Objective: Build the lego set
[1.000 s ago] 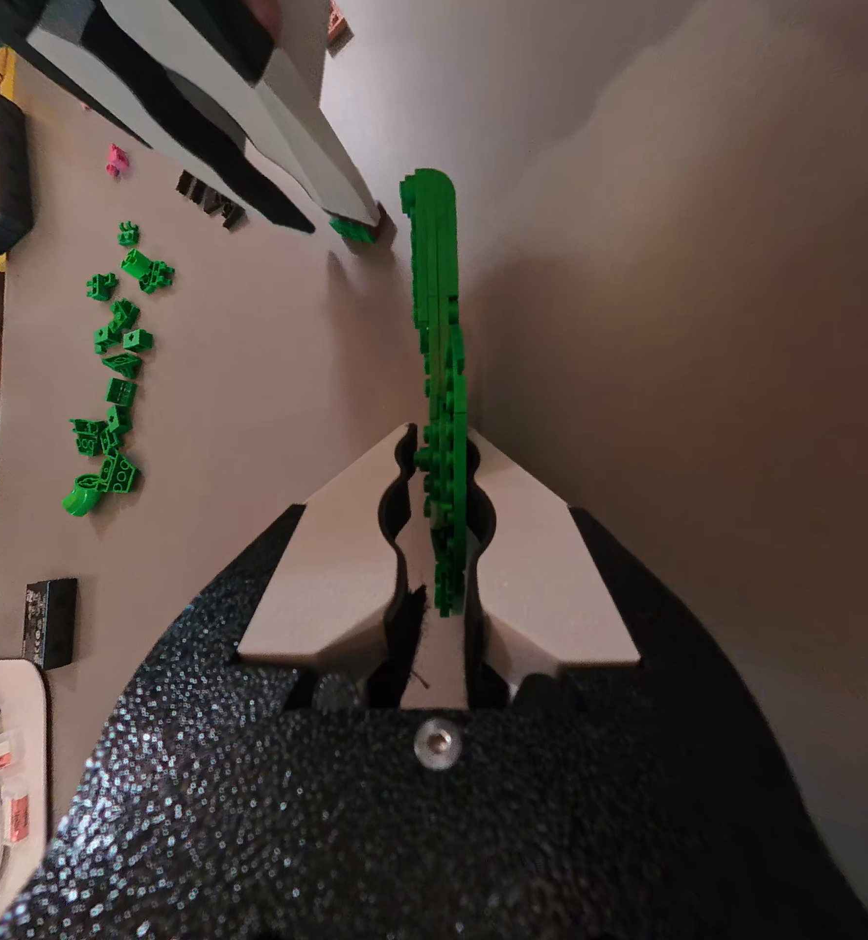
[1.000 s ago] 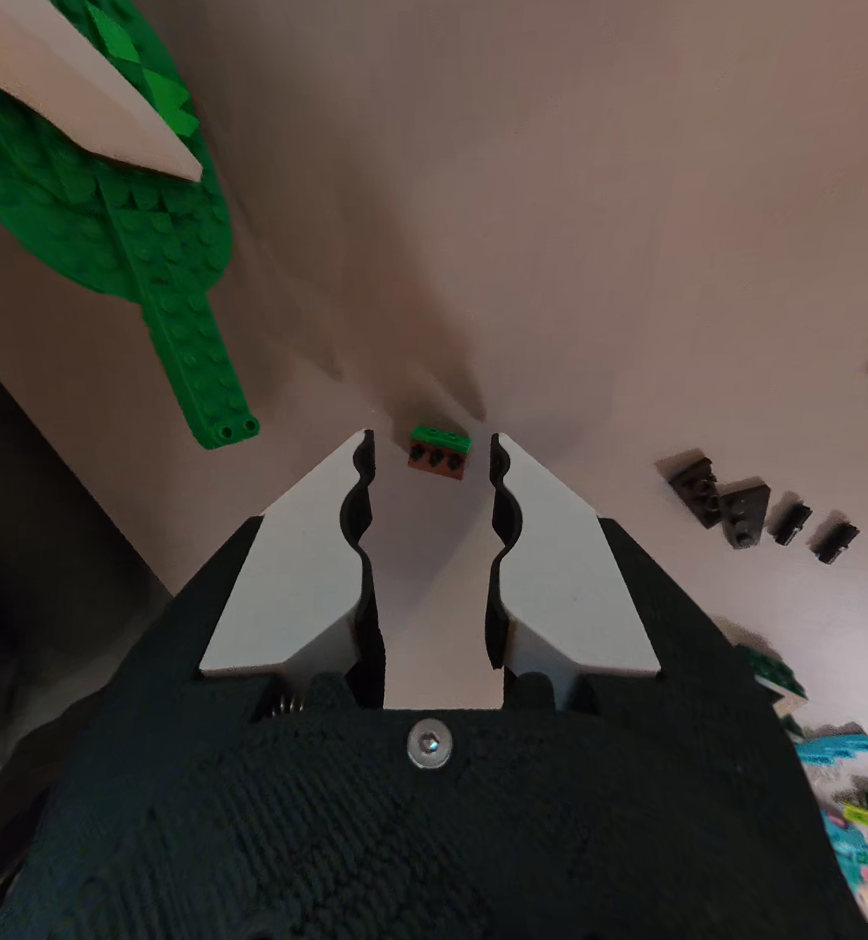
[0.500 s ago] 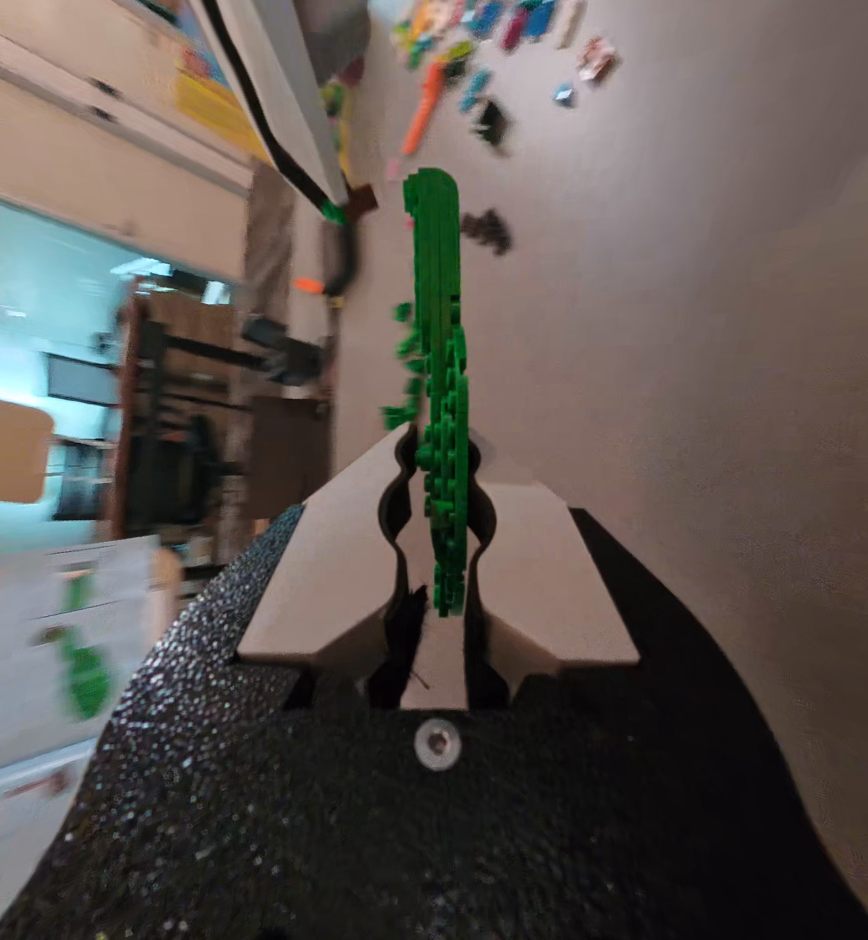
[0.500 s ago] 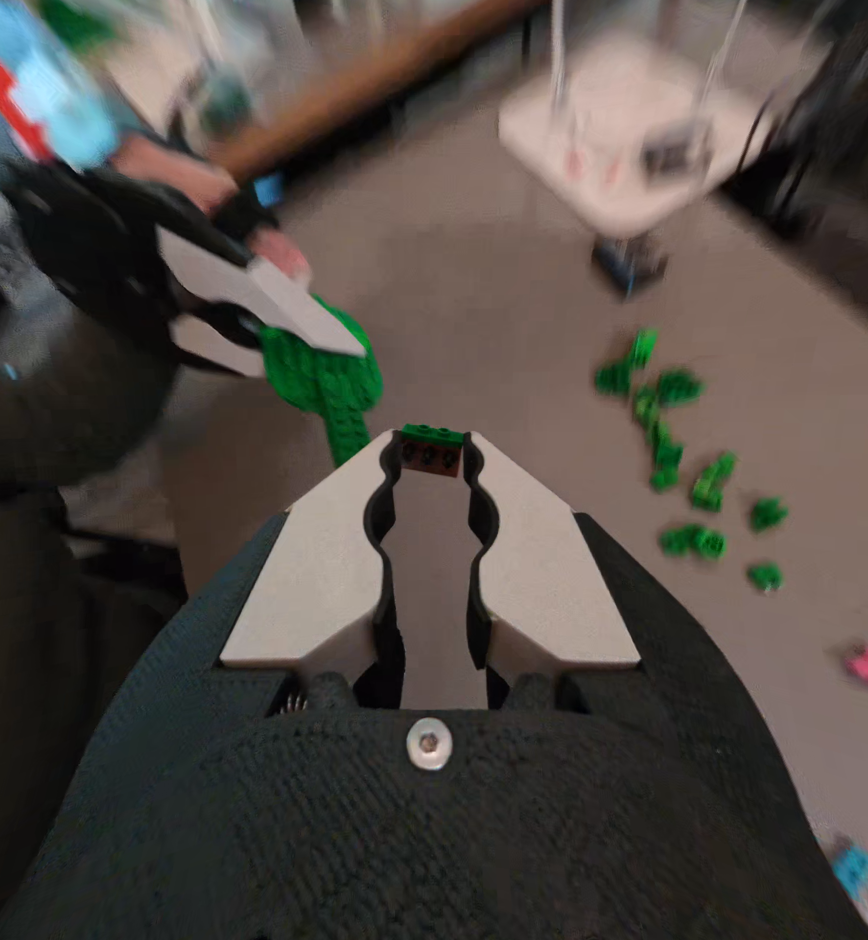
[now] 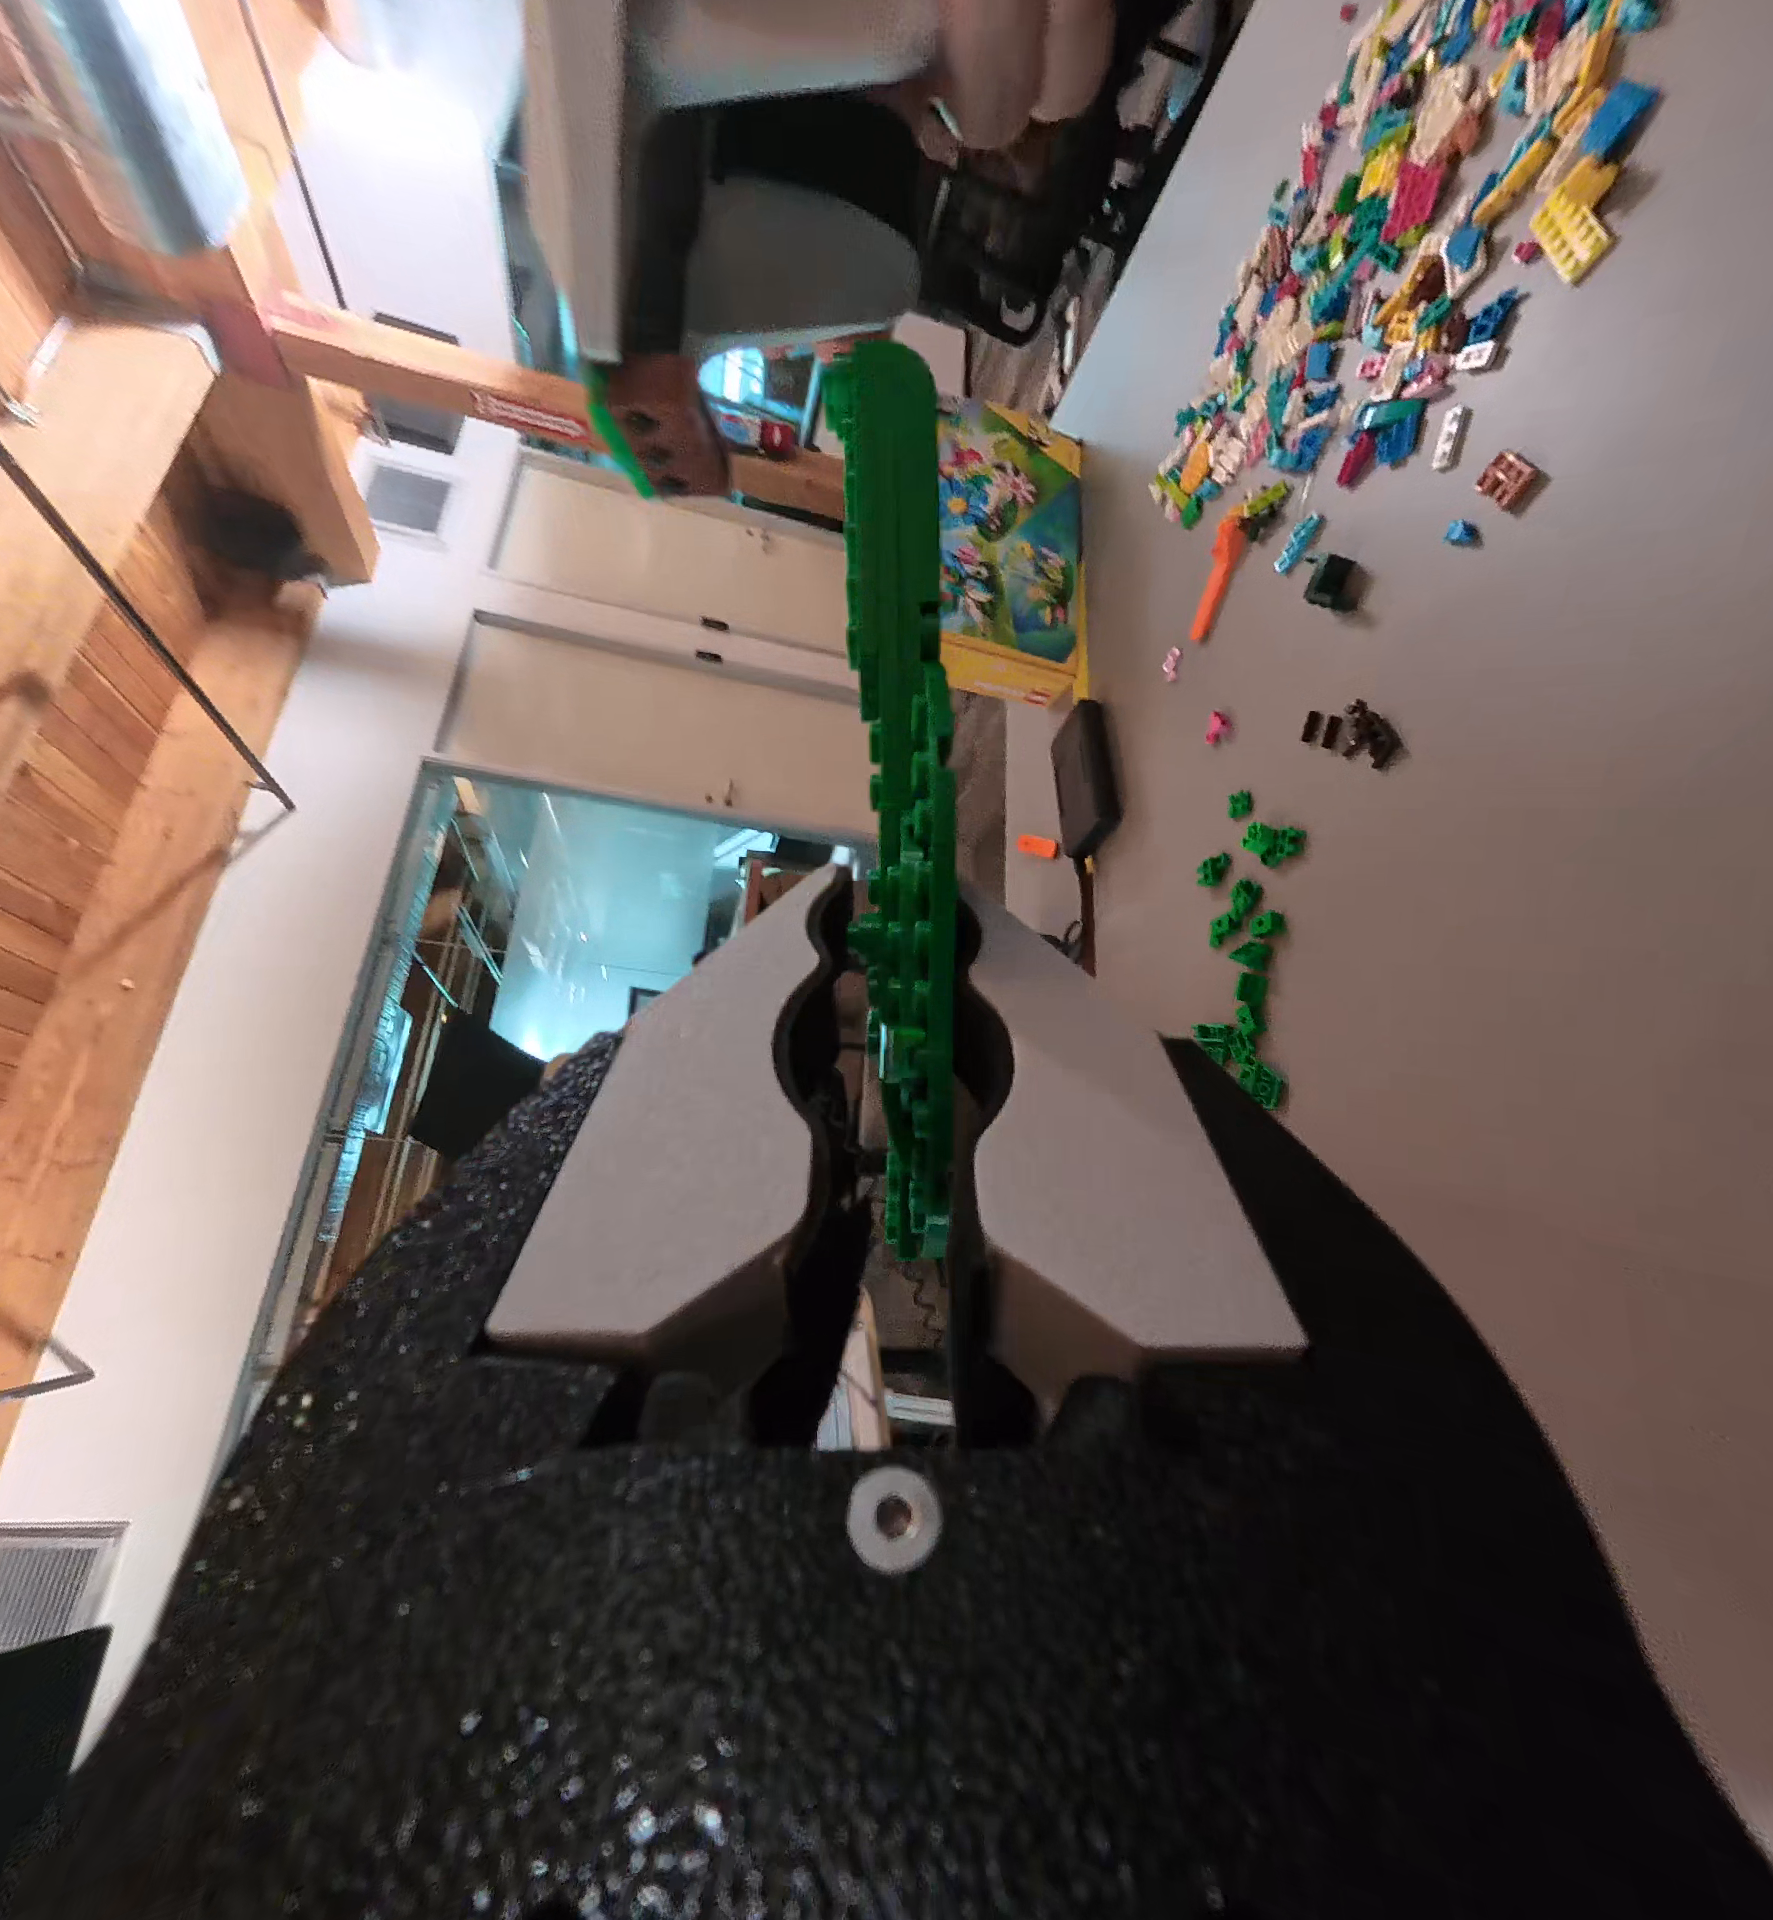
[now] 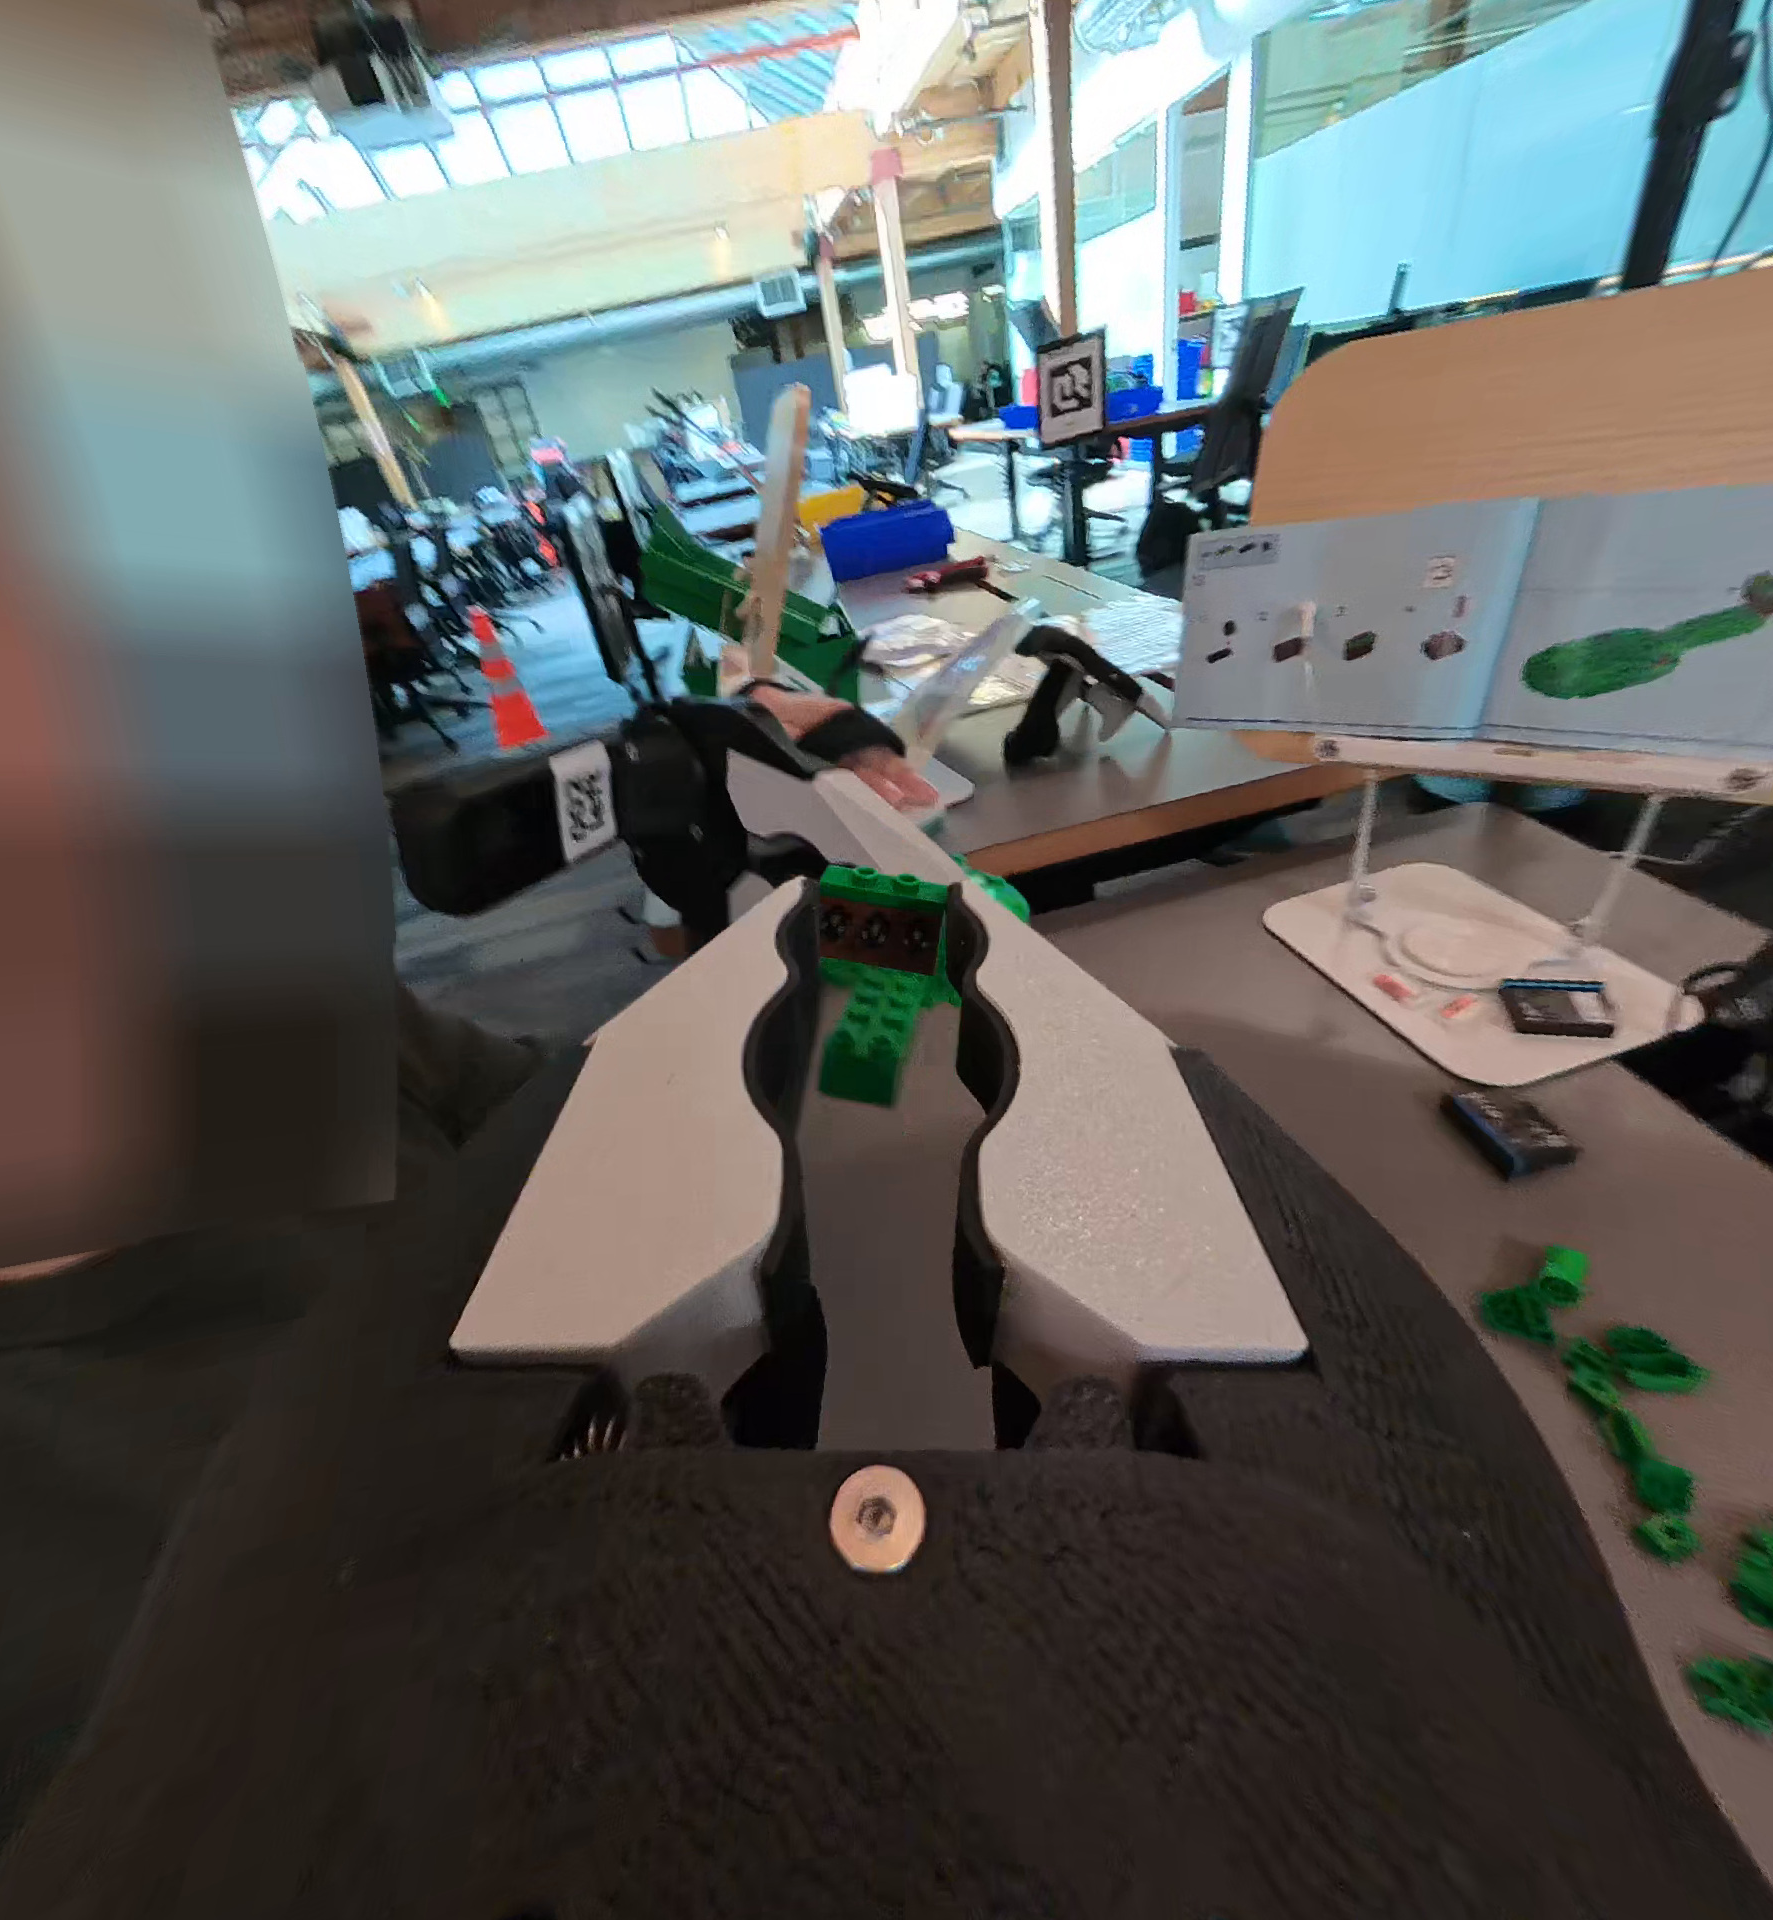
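My left gripper [image 5: 908, 904] is shut on a green leaf-shaped lego assembly [image 5: 892, 623], seen edge-on and held in the air. My right gripper [image 6: 877, 904] is shut on a small brown-and-green brick [image 6: 877, 925] at its fingertips. In the right wrist view the assembly's green stem [image 6: 866, 1039] lies just beyond and below the brick, with the left gripper's finger [image 6: 882, 831] behind it. In the left wrist view the brick [image 5: 658, 442] hangs just left of the assembly's far tip, under the right gripper's finger [image 5: 570, 187].
Loose green pieces [image 6: 1630, 1434] lie on the grey table [image 6: 1277, 1049]. An instruction booklet [image 6: 1505, 613] stands on a stand at the right. A pile of coloured bricks [image 5: 1381, 249], black pieces [image 5: 1355, 727], an orange tool [image 5: 1220, 577] and a lego box [image 5: 1012, 551] lie farther off.
My right gripper closed on the brown-and-green brick and lifted it off the table. Both grippers rose and tilted up, bringing the brick close to the green assembly.
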A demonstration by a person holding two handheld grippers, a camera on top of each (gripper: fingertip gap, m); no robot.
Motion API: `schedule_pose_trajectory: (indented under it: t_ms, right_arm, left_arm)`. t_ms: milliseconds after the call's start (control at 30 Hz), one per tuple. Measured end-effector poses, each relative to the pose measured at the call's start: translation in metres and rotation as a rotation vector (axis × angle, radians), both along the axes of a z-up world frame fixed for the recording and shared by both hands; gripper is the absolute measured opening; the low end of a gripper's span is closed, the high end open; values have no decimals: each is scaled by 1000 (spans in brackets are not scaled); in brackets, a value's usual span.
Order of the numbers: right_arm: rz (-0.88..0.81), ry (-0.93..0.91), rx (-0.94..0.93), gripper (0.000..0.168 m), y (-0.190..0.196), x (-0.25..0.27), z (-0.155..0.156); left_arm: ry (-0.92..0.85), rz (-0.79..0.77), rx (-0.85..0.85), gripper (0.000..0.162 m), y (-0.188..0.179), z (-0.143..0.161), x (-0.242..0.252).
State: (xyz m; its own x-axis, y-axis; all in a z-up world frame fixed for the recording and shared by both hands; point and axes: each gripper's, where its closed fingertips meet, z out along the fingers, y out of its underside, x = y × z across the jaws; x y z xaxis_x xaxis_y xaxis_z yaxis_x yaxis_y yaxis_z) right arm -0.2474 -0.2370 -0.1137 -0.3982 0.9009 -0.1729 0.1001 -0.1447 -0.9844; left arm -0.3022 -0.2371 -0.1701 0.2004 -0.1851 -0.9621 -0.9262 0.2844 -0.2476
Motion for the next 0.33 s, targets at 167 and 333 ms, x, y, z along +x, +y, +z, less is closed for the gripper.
schedule_pose_trajectory:
  t_ms: [167, 333]
  right_arm:
    - [-20, 7, 130, 22, -18, 3, -3]
    - [-41, 11, 171, 23, -24, 8, 0]
  left_arm:
    - [-9, -39, 64, 13, -14, 11, 0]
    - [5, -41, 80, 13, -14, 12, 2]
